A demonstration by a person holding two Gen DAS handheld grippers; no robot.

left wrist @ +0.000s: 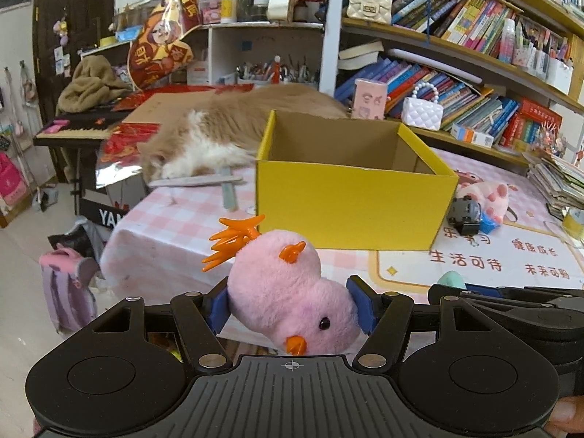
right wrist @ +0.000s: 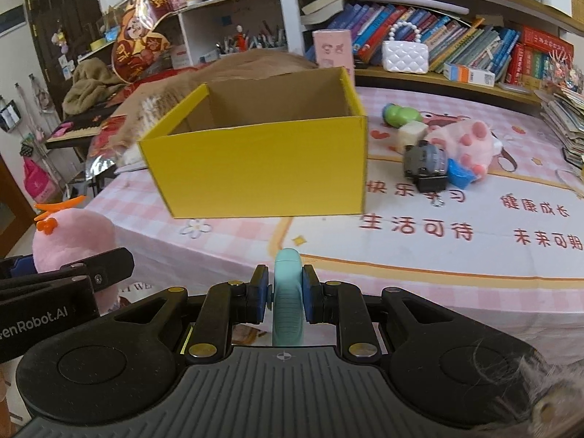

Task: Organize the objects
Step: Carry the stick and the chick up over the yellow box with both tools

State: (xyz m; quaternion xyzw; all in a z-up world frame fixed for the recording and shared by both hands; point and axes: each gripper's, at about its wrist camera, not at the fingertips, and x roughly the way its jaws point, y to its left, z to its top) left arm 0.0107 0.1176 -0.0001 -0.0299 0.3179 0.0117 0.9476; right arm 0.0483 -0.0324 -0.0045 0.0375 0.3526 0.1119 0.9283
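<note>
Left tongs [left wrist: 292, 308] clamped on pink chick [left wrist: 288, 288], upside down, feet toward box [left wrist: 350, 204]. Right tongs [right wrist: 286, 299] clamped on teal piece [right wrist: 287, 310], held edge-on. Both short of the box, near counter [right wrist: 438, 255] edge. Box looks empty; nothing stowed yet. Toy pile [right wrist: 449, 153] beside box untouched.

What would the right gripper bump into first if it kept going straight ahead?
Probably the yellow box. The right gripper, shut on a teal object, points at the box's near wall across bare tablecloth. Depth is hard to judge, so it might pass over the rim instead.
</note>
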